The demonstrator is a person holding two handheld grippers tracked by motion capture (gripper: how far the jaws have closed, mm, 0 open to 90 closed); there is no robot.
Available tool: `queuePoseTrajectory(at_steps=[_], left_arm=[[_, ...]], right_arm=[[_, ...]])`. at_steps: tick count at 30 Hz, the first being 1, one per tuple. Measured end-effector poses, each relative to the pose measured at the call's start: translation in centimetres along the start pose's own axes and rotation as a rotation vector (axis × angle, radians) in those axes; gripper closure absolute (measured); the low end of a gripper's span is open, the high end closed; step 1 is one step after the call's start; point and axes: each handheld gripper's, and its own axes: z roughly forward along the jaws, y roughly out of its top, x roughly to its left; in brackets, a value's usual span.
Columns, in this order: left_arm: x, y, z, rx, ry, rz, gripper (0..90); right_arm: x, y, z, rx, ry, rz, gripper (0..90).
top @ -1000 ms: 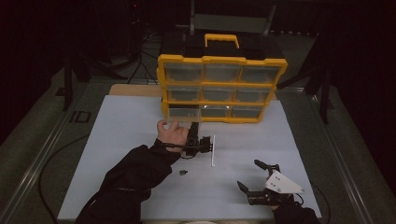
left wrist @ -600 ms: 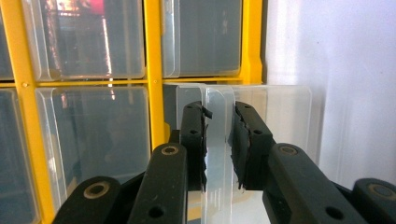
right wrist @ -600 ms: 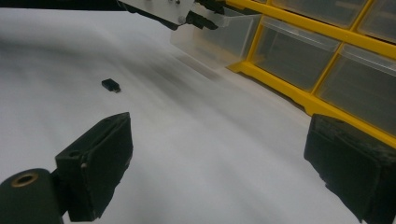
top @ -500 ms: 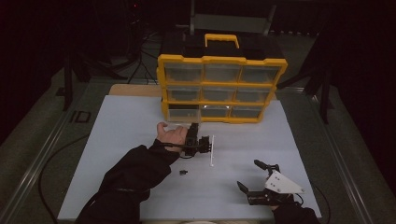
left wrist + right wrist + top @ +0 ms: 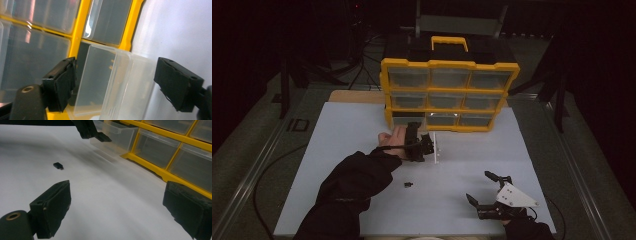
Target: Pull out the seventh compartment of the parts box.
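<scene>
At worktop's left-centre, by the organiser front: inspection notes, left to right.

Small black part (image 5: 407, 185): lies loose on the white worktop (image 5: 337, 150), near the person's left sleeve, well apart from both grippers. Likely the item meant for the drawer, judged only.

Left gripper (image 5: 426, 145): jaws have just been opening and now stand spread. Pads clear of the clear drawer (image 5: 110, 82), which sits between them in the left gripper view, not pinched.

Clear drawer: pulled partway out of the bottom-left bay of the yellow organiser (image 5: 447, 95), front end resting toward the worktop. Looks empty; contents hard to tell.

Step in hand (judged): drawer released after pull-out; next is to load it.

Advice, left: back gripper straight off w/o clipping drawer wall. Don't nudge it sideways, the thin plastic will skid or tilt out of its bay.

Right gripper (image 5: 489, 192): spread wide, nothing between jaws, resting low at worktop's near-right edge.

Advice, right or left for pick: approach part from above, jaws either side, close gently. It's tiny and can flick away.

Risk: drawer overhang; keep load light near front.
</scene>
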Motion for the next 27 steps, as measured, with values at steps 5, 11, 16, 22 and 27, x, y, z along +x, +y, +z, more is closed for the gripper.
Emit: queuePoseTrajectory(at_steps=[5, 11, 16, 22, 27], left_arm=[[1.4, -0.7, -0.2, -0.030, -0.048, -0.108, 10.5], [2.7, -1.1, -0.5, -0.046, -0.118, -0.201, 1.4], [4.1, -2.0, -1.2, -0.096, -0.193, -0.312, 0.1], [4.7, -2.7, -1.8, -0.135, -0.226, -0.371, 0.1], [4.9, -3.9, -2.6, -0.171, -0.253, -0.436, 0.1]], right_arm=[[-0.1, 0.0, 0.1, 0.002, -0.004, 0.008, 8.0], [-0.1, 0.0, 0.1, 0.003, -0.007, 0.010, 8.0], [-0.2, 0.1, 0.4, 0.002, -0.011, 0.014, 8.0], [-0.2, 0.1, 0.3, 0.002, -0.016, 0.010, 8.0], [-0.2, 0.0, 0.2, 0.006, -0.022, 0.010, 8.0]])
